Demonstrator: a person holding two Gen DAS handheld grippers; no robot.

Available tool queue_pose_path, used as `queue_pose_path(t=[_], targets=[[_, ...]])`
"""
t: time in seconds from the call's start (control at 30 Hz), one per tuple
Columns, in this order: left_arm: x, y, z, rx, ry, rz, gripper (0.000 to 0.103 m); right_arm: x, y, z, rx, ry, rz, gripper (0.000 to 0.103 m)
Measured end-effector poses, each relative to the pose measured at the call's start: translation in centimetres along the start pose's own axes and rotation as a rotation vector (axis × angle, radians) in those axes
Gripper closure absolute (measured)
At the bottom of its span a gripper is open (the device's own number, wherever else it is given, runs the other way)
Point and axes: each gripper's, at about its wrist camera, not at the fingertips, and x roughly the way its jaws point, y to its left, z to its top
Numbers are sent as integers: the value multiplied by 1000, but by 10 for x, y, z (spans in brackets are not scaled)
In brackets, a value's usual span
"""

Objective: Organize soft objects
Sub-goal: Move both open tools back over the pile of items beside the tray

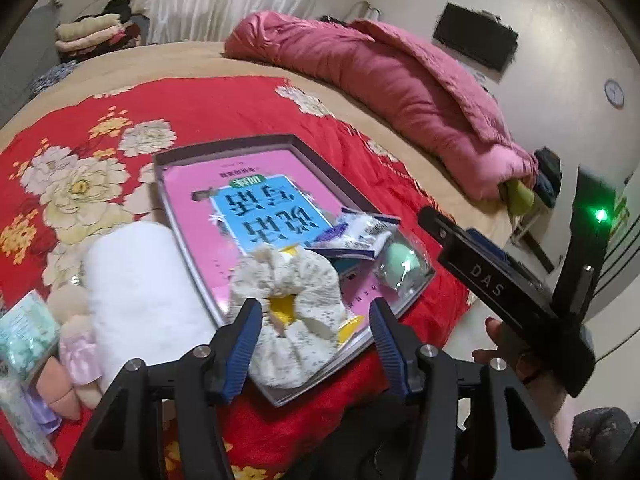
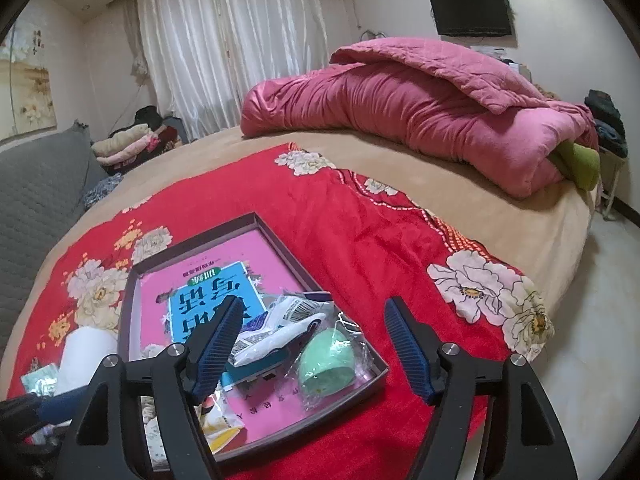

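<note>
A: Floral cloth bundle (image 1: 296, 312), cream with small print and a yellow patch at its middle, is pictured lying crumpled at the near corner of a shallow grey box lid (image 1: 224, 146) on a red flowered bedspread (image 1: 224, 100). It is framed by the left gripper (image 1: 316, 328), whose blue-padded jaws are held wide apart on either side of it, nothing being clamped

B: And the reason for that spacing?

A: A grasp is judged to be in preparation, the gap being set wider than the bundle. Contact cannot be confirmed from the left wrist view

B: How is the bundle oriented?

A: Its long axis is seen running from the near left to the far right, roughly along the tray's edge, with one end toward the camera

B: The rest of the tray?

A: A wrapped green sponge (image 2: 326, 364) and a white printed packet (image 2: 280, 332) are shown at the tray's right end, over a pink and blue booklet (image 2: 208, 308). The right gripper (image 2: 316, 348) is held above them, jaws likewise apart and empty

B: Anything left outside?

A: A white roll (image 1: 136, 292), a small doll (image 1: 74, 336) and a tissue pack (image 1: 22, 332) are seen on the bedspread just left of the tray, judged not yet sorted
</note>
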Motion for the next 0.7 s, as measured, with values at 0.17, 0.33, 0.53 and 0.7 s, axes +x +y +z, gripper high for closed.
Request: queue_pose_path(t=[0.17,0.33,0.53,0.7], targets=[[-19,13,-3,-26,-38,11,43,-2,5,-1,-8,4,2,28],[-36,21,-8,-37,-75,44,43,-6,18,-3,-56,-8,1,28],[-57,32,-17,-62,-111,75,43,-36,24,9,-54,-150,0,26],[-73,41,-27,-91,-133,94,43,-48,41,12,-88,-160,45,26]])
